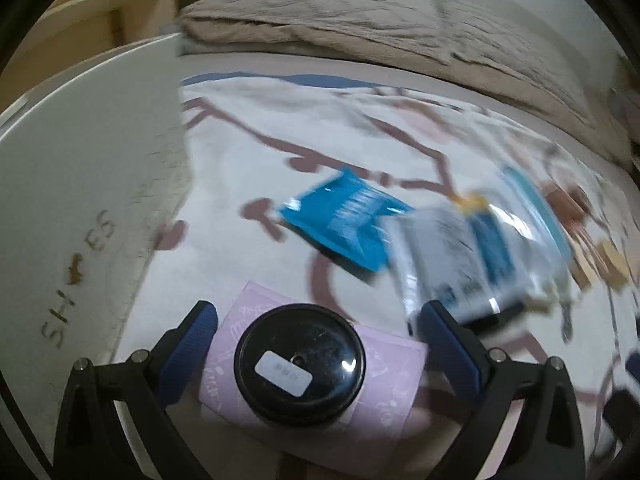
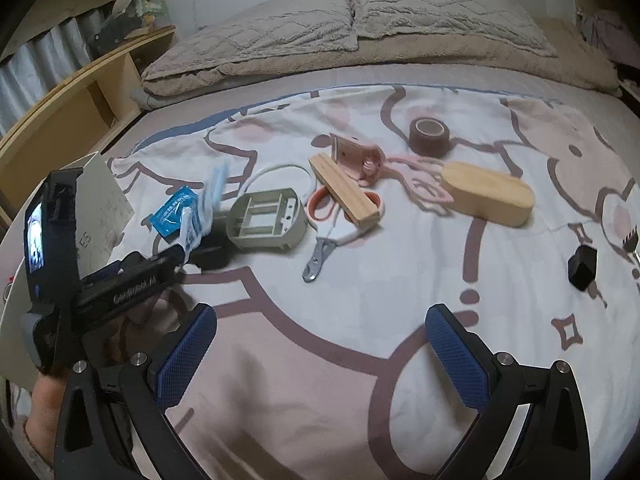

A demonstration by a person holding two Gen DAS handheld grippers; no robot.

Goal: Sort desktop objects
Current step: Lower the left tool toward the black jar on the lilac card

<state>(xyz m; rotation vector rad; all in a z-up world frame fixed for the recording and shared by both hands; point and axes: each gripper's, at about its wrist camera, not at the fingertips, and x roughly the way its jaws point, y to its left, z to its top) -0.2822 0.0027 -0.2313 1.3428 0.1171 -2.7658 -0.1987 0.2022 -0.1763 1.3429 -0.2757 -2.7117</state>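
Note:
My left gripper [image 1: 324, 340] is open above a black round lid [image 1: 300, 364] with a white label, which rests on a pink packet [image 1: 384, 376]. A blurred clear bag with blue and white contents [image 1: 472, 256] lies just beyond the right fingertip, partly over a blue packet [image 1: 344, 220]. In the right wrist view the same bag [image 2: 200, 208] sits at the tip of the left gripper [image 2: 132, 276], beside the blue packet [image 2: 174, 210]. My right gripper [image 2: 320, 344] is open over the patterned bedspread [image 2: 360, 300], with nothing between its fingers.
A white box marked SHOES [image 1: 80, 200] stands at the left. Ahead lie a grey-green plastic holder [image 2: 266, 220], orange-handled scissors [image 2: 320, 204], a wooden block [image 2: 344, 188], a pink device [image 2: 356, 156], a tape roll [image 2: 430, 136], an oval wooden box [image 2: 488, 192] and a black cube [image 2: 582, 268]. Pillows [image 2: 360, 20] line the back.

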